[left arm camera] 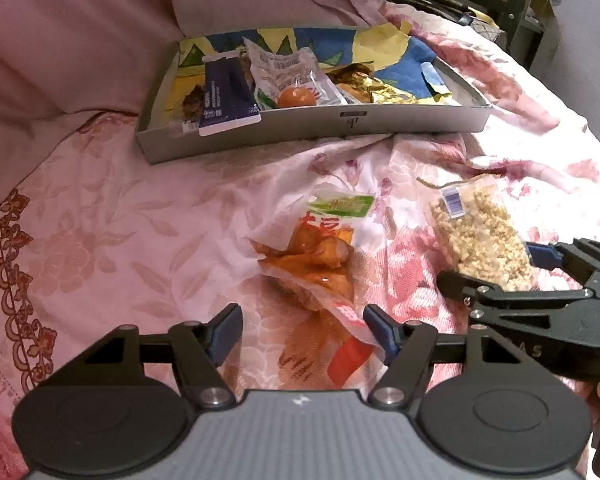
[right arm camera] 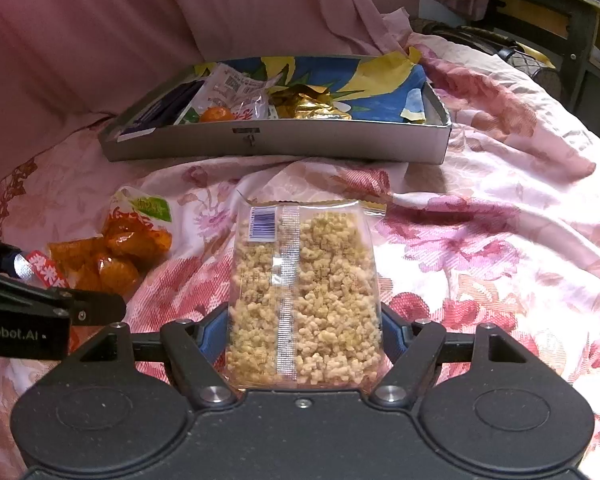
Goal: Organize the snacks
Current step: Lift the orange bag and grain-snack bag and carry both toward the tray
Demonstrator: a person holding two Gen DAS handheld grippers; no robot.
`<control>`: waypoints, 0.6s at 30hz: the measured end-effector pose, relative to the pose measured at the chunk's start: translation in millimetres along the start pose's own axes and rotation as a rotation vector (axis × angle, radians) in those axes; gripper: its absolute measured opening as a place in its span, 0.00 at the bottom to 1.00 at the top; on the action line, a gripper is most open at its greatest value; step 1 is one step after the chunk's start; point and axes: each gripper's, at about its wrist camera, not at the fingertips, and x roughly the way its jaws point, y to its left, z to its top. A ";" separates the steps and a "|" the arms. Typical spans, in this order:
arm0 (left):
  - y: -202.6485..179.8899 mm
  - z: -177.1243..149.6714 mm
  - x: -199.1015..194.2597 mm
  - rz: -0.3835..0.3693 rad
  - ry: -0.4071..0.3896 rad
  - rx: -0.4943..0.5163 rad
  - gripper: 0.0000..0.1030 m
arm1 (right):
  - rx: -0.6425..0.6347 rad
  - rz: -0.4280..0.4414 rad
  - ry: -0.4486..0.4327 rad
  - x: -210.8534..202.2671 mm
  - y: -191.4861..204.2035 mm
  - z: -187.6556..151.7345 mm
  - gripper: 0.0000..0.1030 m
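Snacks are waiting near the tray point(right arm camera: 276, 142): right gripper point(right arm camera: 304, 340) is pinching the puffed-grain bag point(right arm camera: 304, 280), risking crushing; left gripper point(left arm camera: 302, 330) is spread.

Pink floral bedsheet point(left arm camera: 148, 220), grey tray point(left arm camera: 312, 130), orange snack pkt point(left arm camera: 316, 256)
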 end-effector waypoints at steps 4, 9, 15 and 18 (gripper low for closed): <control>1.1 2.5 1.6 0.013 -0.016 -0.006 0.69 | -0.009 0.000 -0.001 2.2 0.9 -0.4 0.73; 6.4 5.1 3.3 -0.007 -0.026 -0.046 0.65 | -0.010 0.000 -0.002 3.1 1.1 -0.8 0.73; 1.2 5.5 1.7 -0.044 -0.037 -0.026 0.42 | -0.012 -0.001 -0.002 4.4 1.5 -1.5 0.73; -0.9 5.1 1.5 -0.036 -0.039 -0.008 0.38 | -0.012 -0.001 -0.002 4.6 1.5 -1.4 0.73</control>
